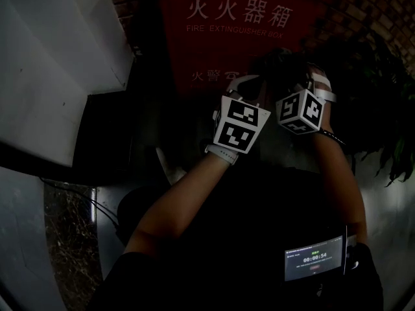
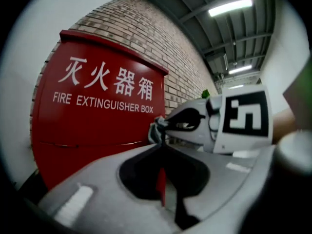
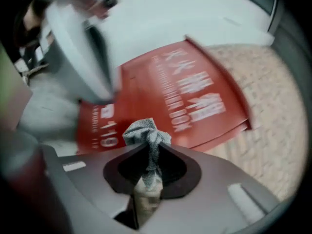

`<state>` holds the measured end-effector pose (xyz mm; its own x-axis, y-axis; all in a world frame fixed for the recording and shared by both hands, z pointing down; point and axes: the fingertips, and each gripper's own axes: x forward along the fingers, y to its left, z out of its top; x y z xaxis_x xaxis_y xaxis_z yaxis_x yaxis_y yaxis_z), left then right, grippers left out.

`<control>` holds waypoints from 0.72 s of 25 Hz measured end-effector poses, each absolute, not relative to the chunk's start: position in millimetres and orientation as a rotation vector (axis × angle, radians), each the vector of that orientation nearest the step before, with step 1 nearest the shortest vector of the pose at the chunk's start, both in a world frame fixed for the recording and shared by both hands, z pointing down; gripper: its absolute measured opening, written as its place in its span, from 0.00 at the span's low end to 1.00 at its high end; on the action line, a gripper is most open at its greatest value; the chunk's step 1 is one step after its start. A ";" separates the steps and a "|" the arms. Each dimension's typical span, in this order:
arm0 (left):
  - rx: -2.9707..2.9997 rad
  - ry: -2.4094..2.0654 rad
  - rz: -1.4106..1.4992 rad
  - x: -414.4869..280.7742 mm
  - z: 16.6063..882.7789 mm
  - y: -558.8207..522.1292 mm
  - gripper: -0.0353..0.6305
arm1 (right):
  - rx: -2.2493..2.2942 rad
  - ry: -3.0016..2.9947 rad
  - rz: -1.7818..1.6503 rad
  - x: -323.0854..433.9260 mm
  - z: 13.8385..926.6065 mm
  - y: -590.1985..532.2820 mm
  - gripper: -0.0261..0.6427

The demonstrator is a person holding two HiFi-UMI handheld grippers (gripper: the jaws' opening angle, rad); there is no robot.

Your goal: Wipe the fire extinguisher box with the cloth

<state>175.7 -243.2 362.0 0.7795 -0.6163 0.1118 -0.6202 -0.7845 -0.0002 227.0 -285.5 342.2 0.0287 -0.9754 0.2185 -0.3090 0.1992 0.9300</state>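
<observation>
In its own view the right gripper (image 3: 148, 147) has its jaws clenched on the cloth (image 3: 145, 130). The cloth is a grey, finely woven rag, pinched into a crumpled knot that stands up past the jaw tips, with a paler strip trailing back down the slot between them. The left gripper (image 2: 162, 147) has its smooth grey jaws drawn together at the tips with nothing between them; only a thin sliver of red shows through the slit lower down. Just past those tips, the left gripper view shows the nose of the right gripper coming in from the right with the little wad of cloth at its point, and behind it its marker cube (image 2: 246, 117), white with bold black squares. In the head view the two grippers sit side by side, close together, in front of the lower part of the fire extinguisher box (image 1: 240, 18). This is a glossy red cabinet with a flat front, a protruding top rim and white lettering in Chinese and English. No view shows whether the cloth touches its face; the right gripper view is blurred. Behind the box rises a pale brick wall (image 2: 161, 38), a leafy plant (image 1: 382, 89) stands to its right, and long ceiling lights (image 2: 230, 7) glow overhead.
</observation>
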 end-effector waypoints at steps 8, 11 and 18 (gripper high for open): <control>2.946 -1.014 0.158 179.5 352.2 -229.7 0.05 | 1.399 -1.352 -1.125 226.5 181.4 -297.5 0.13; 2.935 -1.021 0.171 177.4 356.7 -232.7 0.05 | 1.398 -1.348 -1.128 225.6 168.2 -305.6 0.13; 2.925 -1.041 0.163 175.7 366.5 -242.8 0.05 | 1.365 -1.338 -1.113 228.3 200.6 -311.2 0.13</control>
<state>175.7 -242.8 366.5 0.7705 -0.6280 0.1094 -0.6315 -0.7754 -0.0040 228.3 -311.2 200.6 0.0106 -0.9999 -0.0116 -0.1931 -0.0135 0.9811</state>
